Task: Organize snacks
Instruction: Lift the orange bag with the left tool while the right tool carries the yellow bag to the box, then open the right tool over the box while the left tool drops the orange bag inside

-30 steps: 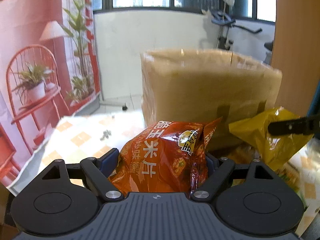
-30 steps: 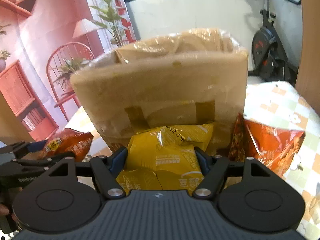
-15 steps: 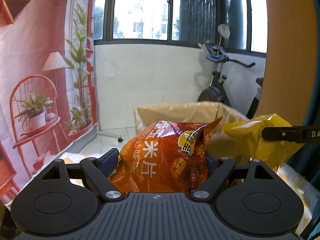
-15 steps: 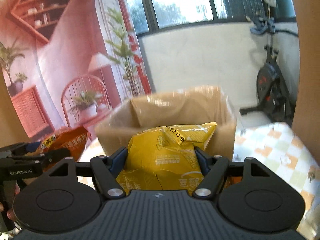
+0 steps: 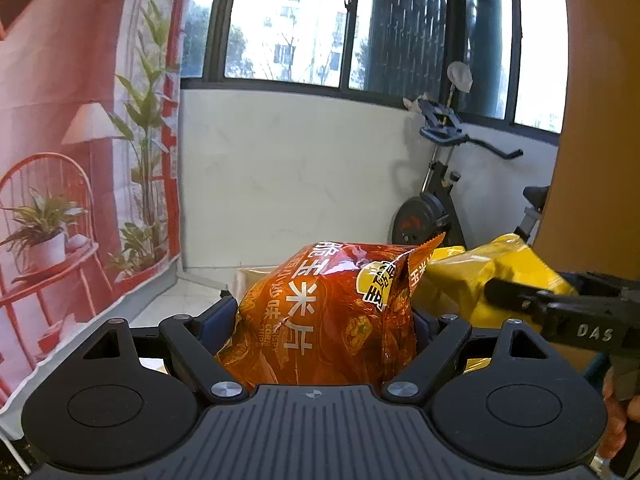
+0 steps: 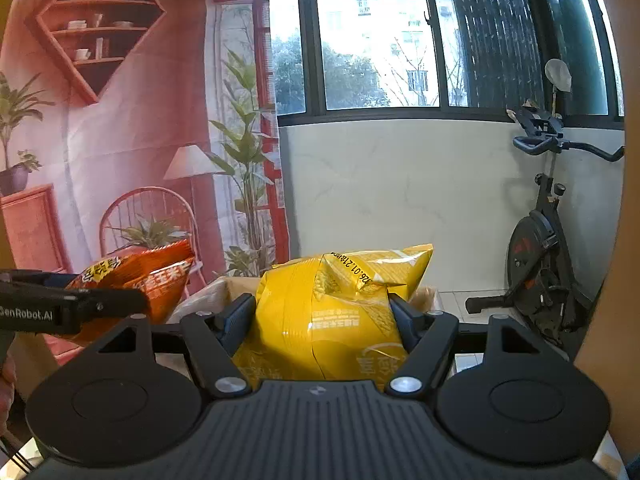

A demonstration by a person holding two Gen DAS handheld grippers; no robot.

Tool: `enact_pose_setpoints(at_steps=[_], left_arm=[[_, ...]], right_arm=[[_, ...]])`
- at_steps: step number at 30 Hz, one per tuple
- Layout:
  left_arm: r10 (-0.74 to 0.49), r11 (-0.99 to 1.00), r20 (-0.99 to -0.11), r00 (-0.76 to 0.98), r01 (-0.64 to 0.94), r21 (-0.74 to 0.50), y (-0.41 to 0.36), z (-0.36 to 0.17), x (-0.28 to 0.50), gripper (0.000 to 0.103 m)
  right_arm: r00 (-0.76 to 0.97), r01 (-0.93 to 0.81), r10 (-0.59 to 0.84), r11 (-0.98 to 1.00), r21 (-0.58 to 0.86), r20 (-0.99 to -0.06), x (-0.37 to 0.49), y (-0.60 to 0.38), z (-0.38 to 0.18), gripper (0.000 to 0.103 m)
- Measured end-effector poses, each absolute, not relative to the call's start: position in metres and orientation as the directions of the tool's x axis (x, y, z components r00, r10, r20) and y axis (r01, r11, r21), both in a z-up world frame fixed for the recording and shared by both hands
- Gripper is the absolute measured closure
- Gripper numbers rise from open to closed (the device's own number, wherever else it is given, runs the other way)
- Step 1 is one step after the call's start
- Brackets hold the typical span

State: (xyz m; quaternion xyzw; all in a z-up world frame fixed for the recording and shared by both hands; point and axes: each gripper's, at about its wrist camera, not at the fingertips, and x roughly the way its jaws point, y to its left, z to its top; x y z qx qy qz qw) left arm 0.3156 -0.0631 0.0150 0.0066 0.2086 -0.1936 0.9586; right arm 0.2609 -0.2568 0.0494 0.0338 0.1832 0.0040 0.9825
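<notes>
Orange foil snack bag (image 5: 328, 312), white Chinese lettering, "CRISPY CORN CHIPS" in small print: pinched between the fingers of my left gripper (image 5: 323, 320) and held up in the air, seen from the left wrist. Behind it, only a sliver of the cardboard box (image 5: 256, 274) rim shows. To its right, a yellow snack bag (image 5: 480, 280) touching the orange one's top corner, clamped by my right gripper (image 5: 520, 300), black, marked "DAS". Background: exercise bike (image 5: 436, 204), window, red printed backdrop (image 5: 80, 140).

Right wrist view: the yellow snack bag (image 6: 332, 316) pinched between my right gripper's (image 6: 323, 320) fingers, crumpled top edge with a printed date. Box rim (image 6: 224, 288) partly visible just behind. At left, the orange snack bag (image 6: 148, 280) in my left gripper (image 6: 100, 304), marked "GenRobot.AI". Exercise bike (image 6: 540, 240) at right.
</notes>
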Motion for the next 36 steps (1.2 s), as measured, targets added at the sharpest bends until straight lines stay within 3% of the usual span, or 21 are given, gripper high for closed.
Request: enact_pose_setpoints(at_steps=[8, 20, 23, 36], left_arm=[[-0.362, 0.927, -0.480, 0.799, 0.363, -0.093, -0.075, 0.006, 0.360, 0.016], [-0.350, 0.892, -0.509, 0.786, 0.447, 0.076, -0.105, -0.007, 0.364, 0.010], [-0.339, 0.886, -0.520, 0.784, 0.452, 0.104, -0.109, -0.010, 0.364, 0.009], [-0.368, 0.908, -0.540, 0.757, 0.419, -0.031, -0.100, 0.004, 0.378, 0.007]], right_arm=[[0.882, 0.049, 0.035, 0.985, 0.166, -0.471, 0.313, -0.286, 0.015, 0.031], [0.835, 0.055, 0.055, 0.981, 0.184, -0.547, 0.332, -0.297, -0.013, 0.028], [0.836, 0.055, 0.058, 0.981, 0.187, -0.546, 0.330, -0.298, -0.014, 0.022], [0.845, 0.070, 0.022, 0.986, 0.151, -0.535, 0.310, -0.294, 0.001, 0.018]])
